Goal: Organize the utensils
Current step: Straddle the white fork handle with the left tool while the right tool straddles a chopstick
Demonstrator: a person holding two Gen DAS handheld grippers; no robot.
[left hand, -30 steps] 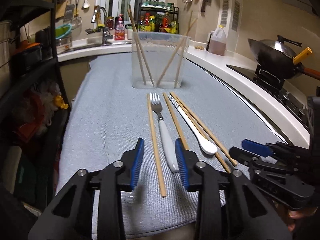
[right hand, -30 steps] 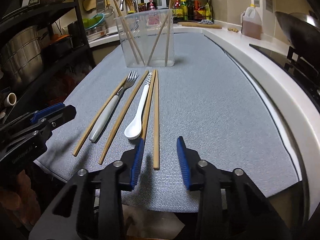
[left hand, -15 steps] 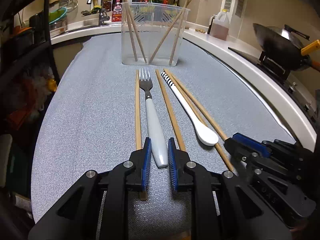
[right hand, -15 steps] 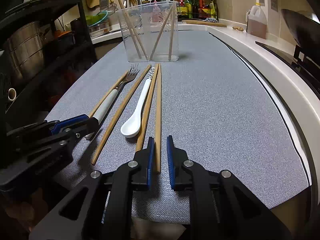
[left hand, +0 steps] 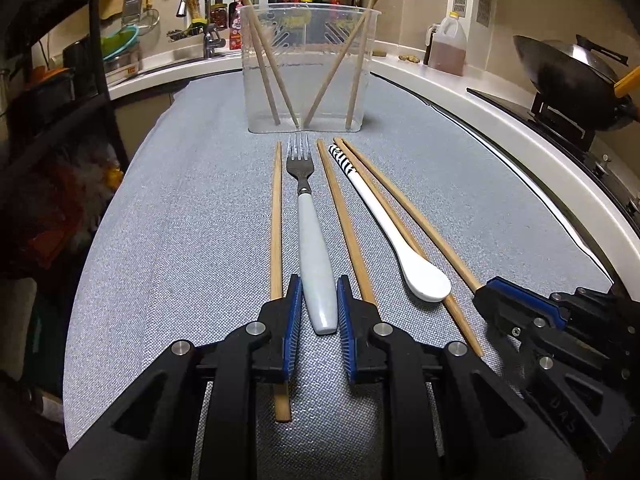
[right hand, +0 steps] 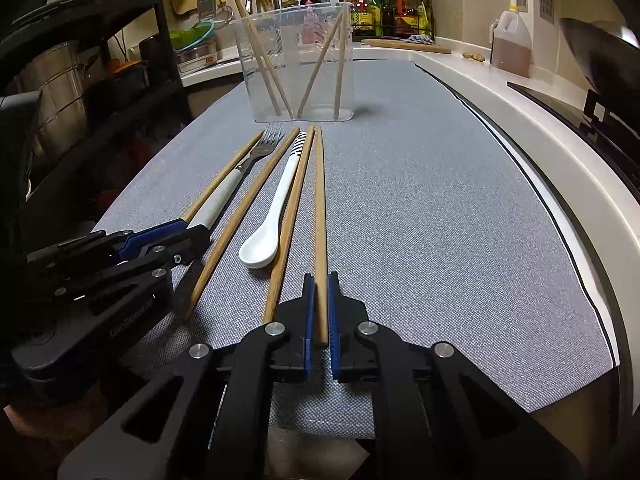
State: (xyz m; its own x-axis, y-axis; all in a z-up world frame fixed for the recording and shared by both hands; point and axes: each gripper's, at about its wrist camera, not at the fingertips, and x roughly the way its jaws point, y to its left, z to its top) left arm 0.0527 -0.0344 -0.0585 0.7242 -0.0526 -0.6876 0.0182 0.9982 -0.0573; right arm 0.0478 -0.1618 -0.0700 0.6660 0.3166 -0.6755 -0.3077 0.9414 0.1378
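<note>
A fork (left hand: 310, 220) with a white handle, a white spoon (left hand: 404, 248) and several wooden chopsticks lie side by side on the grey mat (left hand: 180, 220). My left gripper (left hand: 317, 300) is shut on the end of the fork's handle. My right gripper (right hand: 320, 304) is shut on the near end of the rightmost chopstick (right hand: 320, 200). A clear plastic holder (left hand: 306, 68) stands behind them with several chopsticks leaning inside. In the right wrist view the left gripper (right hand: 160, 236) sits at the fork's handle (right hand: 218, 204), with the spoon (right hand: 272, 220) between.
The white counter edge (left hand: 520, 140) curves along the right, with a wok (left hand: 568, 76) on the stove and an oil jug (left hand: 448, 46) behind. A black shelf rack (left hand: 60, 100) stands on the left. A sink and faucet (left hand: 200, 20) are at the back.
Both grippers moved forward and lower. The left one, open a second ago, has closed on the fork's handle. The right one has closed on the rightmost chopstick's end.
</note>
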